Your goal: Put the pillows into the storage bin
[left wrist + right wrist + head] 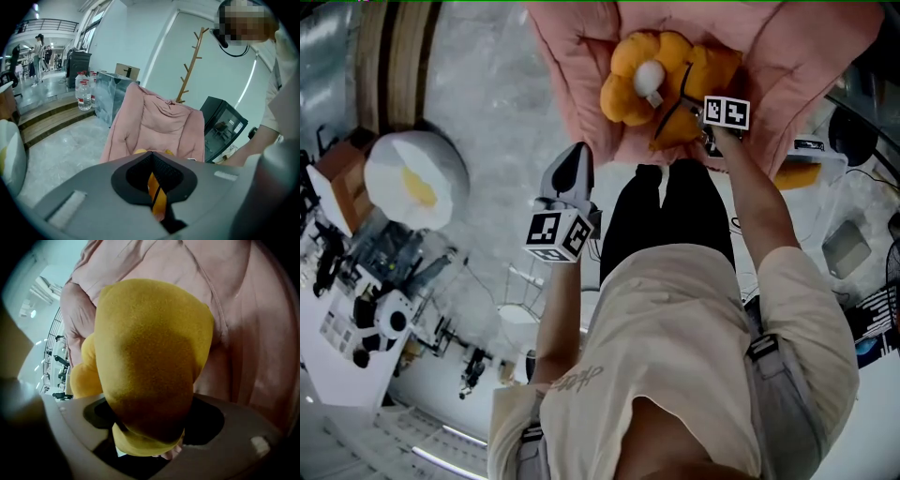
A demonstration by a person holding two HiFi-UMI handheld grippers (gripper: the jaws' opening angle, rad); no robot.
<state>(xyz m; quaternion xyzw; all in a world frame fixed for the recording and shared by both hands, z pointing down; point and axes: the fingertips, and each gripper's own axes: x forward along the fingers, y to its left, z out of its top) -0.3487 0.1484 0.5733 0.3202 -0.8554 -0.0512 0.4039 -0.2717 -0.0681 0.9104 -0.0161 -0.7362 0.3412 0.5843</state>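
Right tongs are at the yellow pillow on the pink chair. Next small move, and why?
Probably lift the right gripper a little. A petal of the yellow flower pillow looks pinched between its tongs, while the pillow rests on the pink cushioned chair. The left gripper is shut and empty, away from the pillow.

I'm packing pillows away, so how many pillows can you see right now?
2. A yellow flower-shaped plush pillow lies on the pink padded chair ahead; a white round pillow with a yellow centre sits on the floor at the left. More may be hidden.
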